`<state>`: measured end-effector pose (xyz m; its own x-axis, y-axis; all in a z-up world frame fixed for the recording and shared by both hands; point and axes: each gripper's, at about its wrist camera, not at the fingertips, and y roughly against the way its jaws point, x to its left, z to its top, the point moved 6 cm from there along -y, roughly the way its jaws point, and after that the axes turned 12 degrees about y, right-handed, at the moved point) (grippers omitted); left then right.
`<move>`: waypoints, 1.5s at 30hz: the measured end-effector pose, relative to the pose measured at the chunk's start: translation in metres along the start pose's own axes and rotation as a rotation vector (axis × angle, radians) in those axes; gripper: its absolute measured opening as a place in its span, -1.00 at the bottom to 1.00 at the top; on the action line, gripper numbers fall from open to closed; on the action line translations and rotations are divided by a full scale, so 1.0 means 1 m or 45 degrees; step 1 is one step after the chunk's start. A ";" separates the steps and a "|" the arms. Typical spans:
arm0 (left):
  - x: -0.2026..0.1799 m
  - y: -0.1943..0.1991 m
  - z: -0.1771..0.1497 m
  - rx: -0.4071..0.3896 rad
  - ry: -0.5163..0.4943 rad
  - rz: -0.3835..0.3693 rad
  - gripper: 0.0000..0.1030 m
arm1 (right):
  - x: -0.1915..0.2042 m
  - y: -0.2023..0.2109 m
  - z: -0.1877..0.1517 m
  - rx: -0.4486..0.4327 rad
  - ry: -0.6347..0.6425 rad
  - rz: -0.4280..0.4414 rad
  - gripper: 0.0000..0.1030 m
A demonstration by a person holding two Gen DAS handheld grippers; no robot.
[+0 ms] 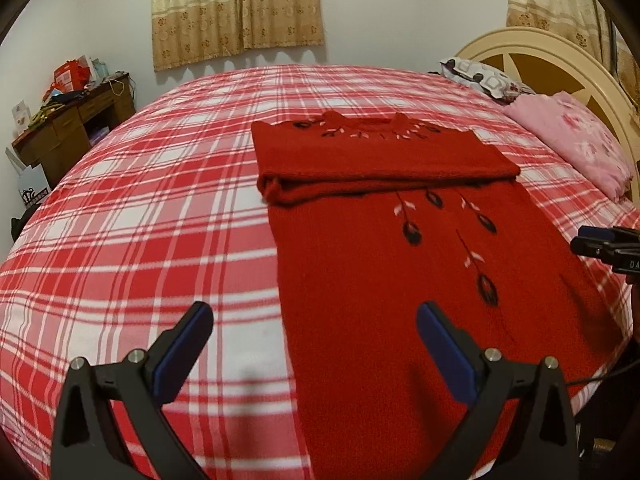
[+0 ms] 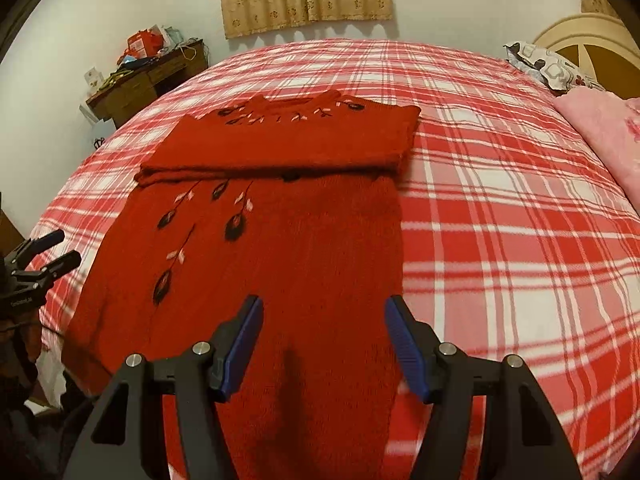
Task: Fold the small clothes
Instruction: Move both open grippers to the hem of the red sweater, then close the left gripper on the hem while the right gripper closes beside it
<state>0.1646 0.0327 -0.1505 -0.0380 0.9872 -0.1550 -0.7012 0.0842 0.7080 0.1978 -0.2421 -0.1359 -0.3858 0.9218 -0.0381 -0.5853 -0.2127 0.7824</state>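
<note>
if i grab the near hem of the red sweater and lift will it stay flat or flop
Probably flop: the red sweater is soft knit, and its far part already lies doubled over in a limp fold. It looks thick, so likely a bit heavy, sagging between both grips. The fuzzy yarn may cling to the plaid bedspread rather than slide.

Warm, dim indoor light tints both views yellow. The wall (image 1: pixel 380 12) ahead is evenly lit, without glare. Beneath the right gripper (image 2: pixel 324 312) a soft dark shadow lies on the sweater (image 2: pixel 280 264); a fainter one marks the bedspread (image 1: pixel 120 240) beneath the left gripper (image 1: pixel 314 320). Fisheye distortion bulges the bed and darkens the corners. The plaid is slightly blurred near the fingers.
</note>
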 end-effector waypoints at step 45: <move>0.006 0.029 -0.105 0.404 0.150 -0.281 -0.83 | 0.017 0.035 -0.107 0.090 -0.067 0.009 0.29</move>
<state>0.0693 0.0271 -0.2037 -0.0054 0.9201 -0.3916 -0.4473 0.3480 0.8239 0.0947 -0.2690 -0.1760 -0.3506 0.9365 -0.0007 -0.5300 -0.1978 0.8246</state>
